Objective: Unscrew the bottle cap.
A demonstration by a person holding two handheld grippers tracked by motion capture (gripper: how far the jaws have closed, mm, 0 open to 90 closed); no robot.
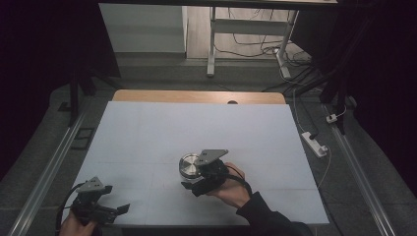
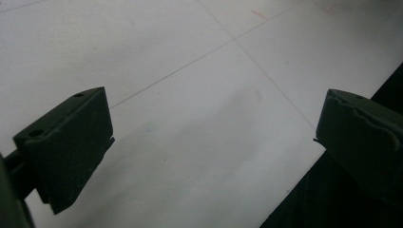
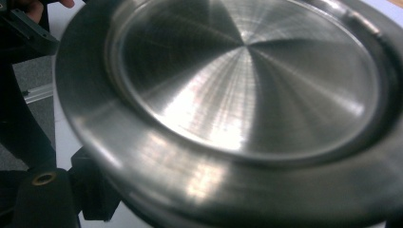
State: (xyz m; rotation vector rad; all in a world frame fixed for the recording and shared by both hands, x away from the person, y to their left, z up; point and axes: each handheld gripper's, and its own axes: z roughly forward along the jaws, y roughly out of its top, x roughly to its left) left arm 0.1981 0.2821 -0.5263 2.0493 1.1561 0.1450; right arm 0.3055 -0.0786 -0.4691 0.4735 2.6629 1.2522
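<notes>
Dim room, white table top (image 1: 206,132) over a wooden bench, cables on the floor behind; round steel dish (image 1: 189,165) near table centre, raised and tilted, rim pinched in the clamped-together jaws of the right gripper (image 1: 196,177); left gripper (image 1: 115,210) idle at the near left corner, jaws wide apart on nothing. Risk judged: thin edge hold on smooth metal; likely to pivot or slip out under a quick tilt; would drop onto the table.

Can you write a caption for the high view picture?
Right gripper holds a shiny metal dish over the white table.
</notes>
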